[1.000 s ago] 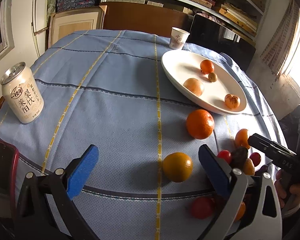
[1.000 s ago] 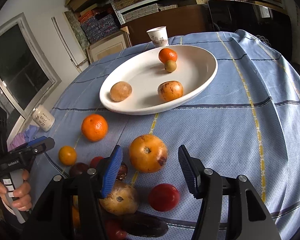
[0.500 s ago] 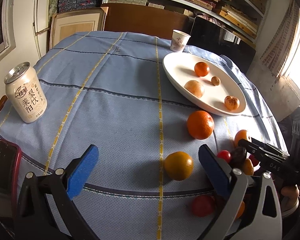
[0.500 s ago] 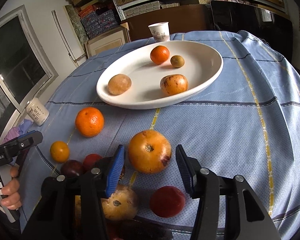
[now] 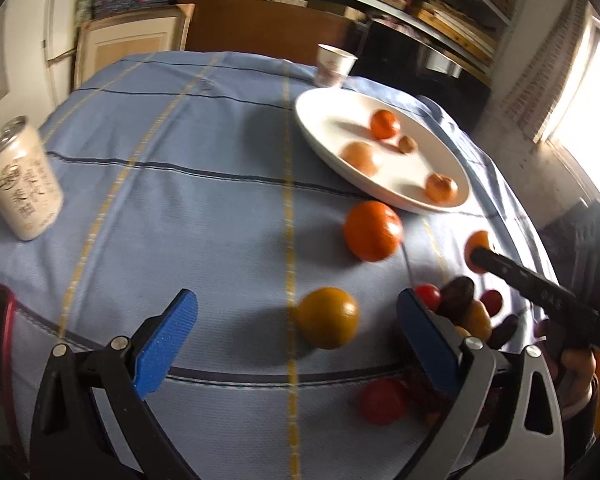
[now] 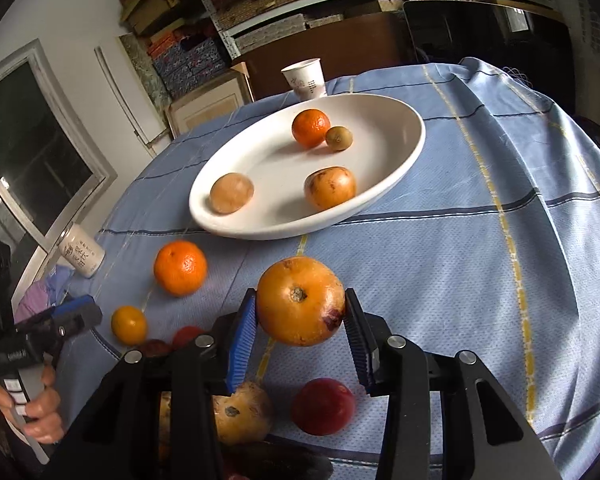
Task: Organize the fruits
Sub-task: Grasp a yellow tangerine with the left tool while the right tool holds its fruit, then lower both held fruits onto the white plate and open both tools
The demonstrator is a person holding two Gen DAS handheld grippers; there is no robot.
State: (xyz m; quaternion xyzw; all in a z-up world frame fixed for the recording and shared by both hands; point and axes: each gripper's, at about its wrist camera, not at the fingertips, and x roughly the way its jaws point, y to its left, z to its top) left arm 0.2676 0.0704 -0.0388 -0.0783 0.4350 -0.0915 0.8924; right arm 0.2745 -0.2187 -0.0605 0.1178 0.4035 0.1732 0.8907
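Four fruits lay in the white dish (image 6: 388,184). A large orange fruit (image 6: 300,300) was pinched by the closing jaws of the right gripper (image 6: 300,320) above the desk (image 6: 480,280); the left gripper (image 5: 296,332) was held wide, empty.

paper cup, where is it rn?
The paper cup stands upright at the table's far edge, just behind the white plate; in the left wrist view it sits upper right of centre.

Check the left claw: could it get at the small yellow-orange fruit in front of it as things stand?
Probably yes. The left claw stands open with the small yellow-orange fruit lying just ahead between its fingers, bare tablecloth around it.
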